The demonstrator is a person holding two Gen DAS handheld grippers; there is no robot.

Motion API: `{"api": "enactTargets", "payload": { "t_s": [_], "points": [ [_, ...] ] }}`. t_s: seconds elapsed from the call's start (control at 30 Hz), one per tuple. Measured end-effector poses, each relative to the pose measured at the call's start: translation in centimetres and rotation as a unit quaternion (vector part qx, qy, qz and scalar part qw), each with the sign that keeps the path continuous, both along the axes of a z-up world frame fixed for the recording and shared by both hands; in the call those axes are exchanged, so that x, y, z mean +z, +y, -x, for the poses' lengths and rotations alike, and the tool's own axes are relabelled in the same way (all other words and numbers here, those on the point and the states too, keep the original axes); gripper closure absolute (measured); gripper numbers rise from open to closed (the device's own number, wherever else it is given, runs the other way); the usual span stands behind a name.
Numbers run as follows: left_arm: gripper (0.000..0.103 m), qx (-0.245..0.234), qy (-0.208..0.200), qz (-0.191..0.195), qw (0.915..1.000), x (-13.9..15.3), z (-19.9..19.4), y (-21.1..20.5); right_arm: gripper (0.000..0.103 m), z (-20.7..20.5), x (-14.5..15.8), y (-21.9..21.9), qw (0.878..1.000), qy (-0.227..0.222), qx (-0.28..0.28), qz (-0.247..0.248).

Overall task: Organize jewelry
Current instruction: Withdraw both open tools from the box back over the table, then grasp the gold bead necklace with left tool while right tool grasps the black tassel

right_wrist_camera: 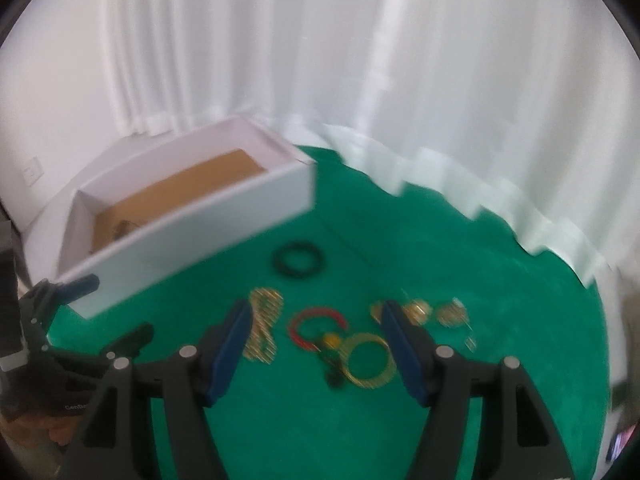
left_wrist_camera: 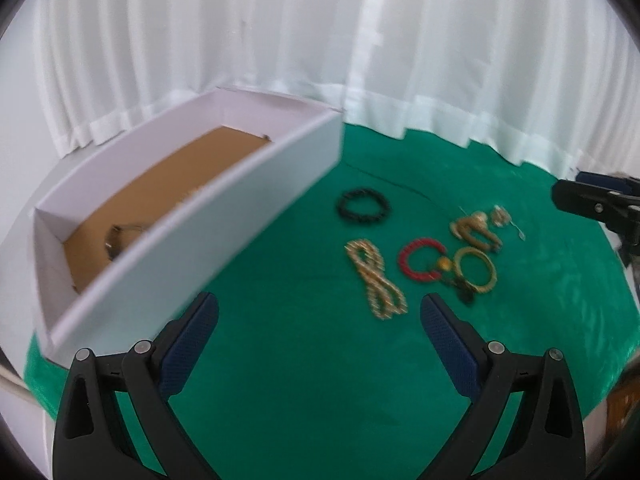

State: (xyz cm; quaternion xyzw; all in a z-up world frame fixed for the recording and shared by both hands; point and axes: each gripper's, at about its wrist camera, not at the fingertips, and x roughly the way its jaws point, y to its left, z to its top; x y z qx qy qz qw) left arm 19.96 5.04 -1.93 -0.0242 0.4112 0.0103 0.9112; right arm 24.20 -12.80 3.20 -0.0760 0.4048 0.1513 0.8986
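Both grippers angled down over jewelry [left_wrist_camera: 420, 256], left gripper [left_wrist_camera: 320, 312] and right gripper [right_wrist_camera: 314, 320] jaws apart, empty.

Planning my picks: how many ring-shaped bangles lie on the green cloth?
3: black bangle nearest the white box, red bangle mid-row, gold bangle beside it. Blur may hide others in the gold cluster.
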Motion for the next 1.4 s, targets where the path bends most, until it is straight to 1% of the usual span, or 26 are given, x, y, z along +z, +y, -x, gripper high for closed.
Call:
{"api": "enactTargets", "payload": {
  "t_s": [0.1,0.17,0.23,0.3,0.43,0.53,0.67,0.77,0.9,1.1,1.27,1.37,1.4],
  "points": [
    [0.002,-0.006,0.015,0.004,0.9999,-1.7,0.6,-1.6,0.035,1.5,-1.3,-3.0,1.0,-0.004,-0.028,-0.005],
    [0.002,-0.003,0.025,-0.002,0.9997,-2.9,1.2,-2.5,0.035,2.5,-2.6,-4.6,0.999,-0.001,-0.047,-0.007],
    [0.002,-0.007,0.037,-0.009,0.9993,-4.1,1.7,-3.2,0.035,3.3,-4.2,-5.9,0.998,0.008,-0.062,-0.016],
    [0.002,-0.016,0.052,-0.014,0.9984,-5.3,2.1,-3.8,0.035,4.0,-6.1,-7.2,0.996,0.022,-0.08,-0.036],
    [0.002,-0.022,0.071,-0.025,0.9969,-6.7,2.6,-4.3,0.035,4.9,-9.6,-8.1,0.992,0.048,-0.101,-0.06],
    [0.002,-0.021,0.08,-0.018,0.9964,-7.3,2.5,-3.9,0.035,5.3,-11.7,-7.8,0.99,0.071,-0.099,-0.067],
    [0.002,-0.013,0.096,0.001,0.9953,-7.9,2.1,-3.2,0.035,5.6,-12.5,-7.1,0.991,0.076,-0.084,-0.064],
    [0.002,-0.012,0.102,0.014,0.9946,-8.2,2.0,-3.0,0.035,5.7,-12.5,-6.6,0.991,0.072,-0.079,-0.075],
    [0.002,-0.016,0.097,0.011,0.9951,-8.0,1.9,-3.2,0.035,5.9,-12.8,-6.0,0.992,0.063,-0.073,-0.083],
    [0.002,-0.009,0.099,0.013,0.995,-8.1,1.2,-2.8,0.035,5.5,-13.4,-4.9,0.993,0.067,-0.057,-0.077],
    [0.002,-0.012,0.114,0.009,0.9934,-8.2,-0.1,-2.6,0.035,4.3,-13.7,-3.6,0.993,0.084,-0.033,-0.076],
    [0.002,-0.021,0.129,0.003,0.9914,-8.4,-1.2,-2.7,0.035,2.8,-14.0,-2.7,0.99,0.112,-0.018,-0.082],
    [0.002,-0.03,0.139,0.0,0.9898,-8.5,-2.0,-2.8,0.035,2.3,-14.3,-2.5,0.988,0.125,-0.016,-0.086]
  ]
}}
